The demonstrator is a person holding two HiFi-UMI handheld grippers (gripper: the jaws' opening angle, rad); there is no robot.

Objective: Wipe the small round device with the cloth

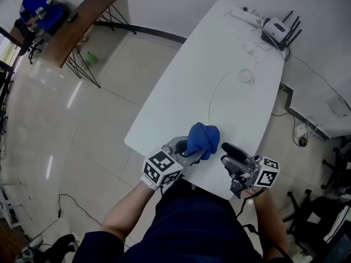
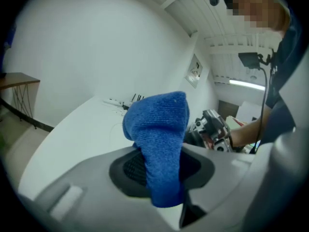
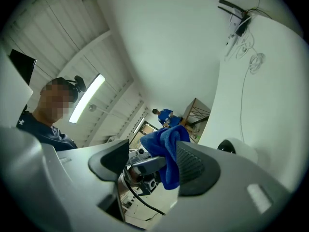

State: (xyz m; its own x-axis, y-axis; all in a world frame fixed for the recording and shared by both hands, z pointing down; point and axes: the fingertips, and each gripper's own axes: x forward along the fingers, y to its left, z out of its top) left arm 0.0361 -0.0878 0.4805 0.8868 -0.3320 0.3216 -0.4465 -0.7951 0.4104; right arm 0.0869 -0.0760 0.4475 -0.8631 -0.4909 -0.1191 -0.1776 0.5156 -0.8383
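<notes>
L gripper [image 2: 161, 172] is clamped on the blue cloth [image 1: 203, 139]; R gripper [image 3: 153, 162] gapes wide, empty. Small round device [image 3: 237, 152] lies on table [image 1: 219, 75] by R jaw; we'd press cloth down flat, rub in circles

No word, number or brand is legible. The marker cube [image 1: 162, 169] at the table's [image 1: 219, 64] near edge shows only square patterns.

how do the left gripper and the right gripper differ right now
The left gripper is shut on the blue cloth; the right gripper's jaws stand apart and hold nothing. The left gripper sits about level with the white table; the right gripper is rolled sideways. Both are at the table's near edge, tips turned toward each other.
</notes>
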